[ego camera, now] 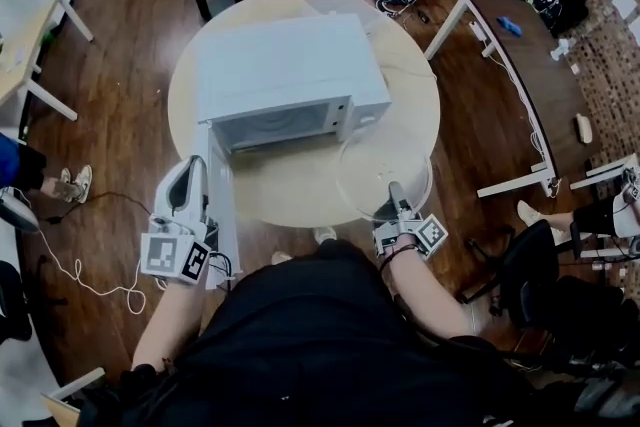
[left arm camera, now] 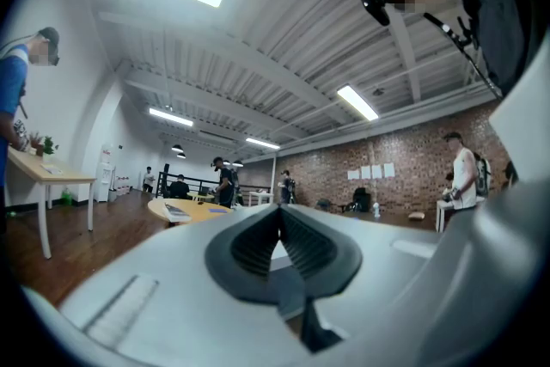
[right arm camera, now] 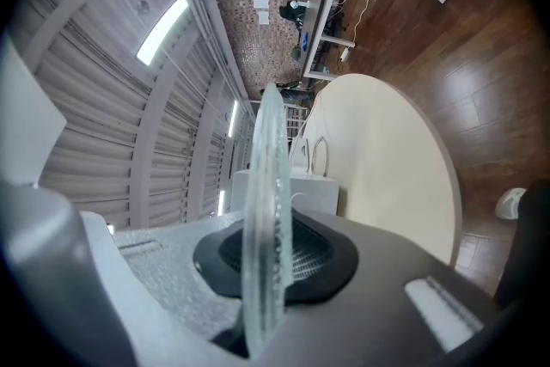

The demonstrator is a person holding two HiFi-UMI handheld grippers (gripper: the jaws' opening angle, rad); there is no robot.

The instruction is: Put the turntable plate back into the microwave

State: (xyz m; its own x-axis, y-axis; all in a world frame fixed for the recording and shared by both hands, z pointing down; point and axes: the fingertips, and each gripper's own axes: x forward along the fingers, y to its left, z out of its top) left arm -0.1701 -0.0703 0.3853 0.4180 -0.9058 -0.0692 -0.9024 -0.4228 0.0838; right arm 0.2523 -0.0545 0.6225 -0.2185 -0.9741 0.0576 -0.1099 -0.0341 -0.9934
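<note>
The round table (ego camera: 300, 200) fills most of my view, pale and wide, with the white microwave (ego camera: 285, 65) standing on its far half. Its cavity faces me, and the door (ego camera: 222, 205) is swung open towards me on my left side.

The turntable plate (ego camera: 382, 165) is out of the oven. It is a clear glass disc held level over the front right part of the table, just right of the open cavity. My right gripper (ego camera: 396, 190) has it by the near rim. In the right gripper view the plate (right arm camera: 262, 185) stands edge-on between my fingers (right arm camera: 322, 258), which are clenched on the glass from both sides, with the microwave (right arm camera: 288, 189) ahead beyond it.

My left gripper (ego camera: 192, 173) is just beside the outer face of the open door. Whether it touches the door I cannot tell from above. In the left gripper view my left gripper (left arm camera: 279, 223) has its pads closed together with nothing between them.
</note>
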